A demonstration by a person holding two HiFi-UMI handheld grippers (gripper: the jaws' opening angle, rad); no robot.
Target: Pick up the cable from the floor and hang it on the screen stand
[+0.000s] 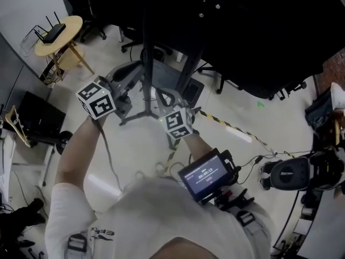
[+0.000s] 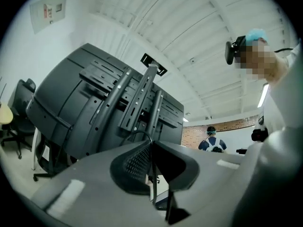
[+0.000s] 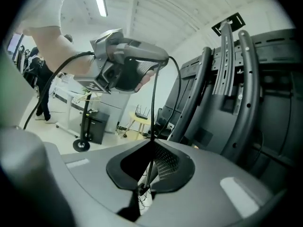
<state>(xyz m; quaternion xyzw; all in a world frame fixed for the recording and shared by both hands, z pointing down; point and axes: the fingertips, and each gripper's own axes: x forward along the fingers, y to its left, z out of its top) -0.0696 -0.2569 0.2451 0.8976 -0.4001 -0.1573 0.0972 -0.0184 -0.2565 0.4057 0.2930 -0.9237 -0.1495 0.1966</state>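
The left gripper [image 2: 151, 148] has its jaws closed on the thin black cable [image 2: 153, 181], which runs up through the pinch and loops out just past the tips. Beyond those jaws and close ahead stands the back of the screen stand [image 2: 142, 91], its mounting rails slanting upward. From there the cable arcs across and drops straight into the right gripper [image 3: 152, 148], whose jaws are also closed tight on it. The stand's rails rise ahead and to the right of these jaws.

The pick-up looks done, so the hanging step appears to be in hand. The next move likely calls for carrying the short span between the two grips over a rail or bracket, then letting go so it drapes without sliding off.
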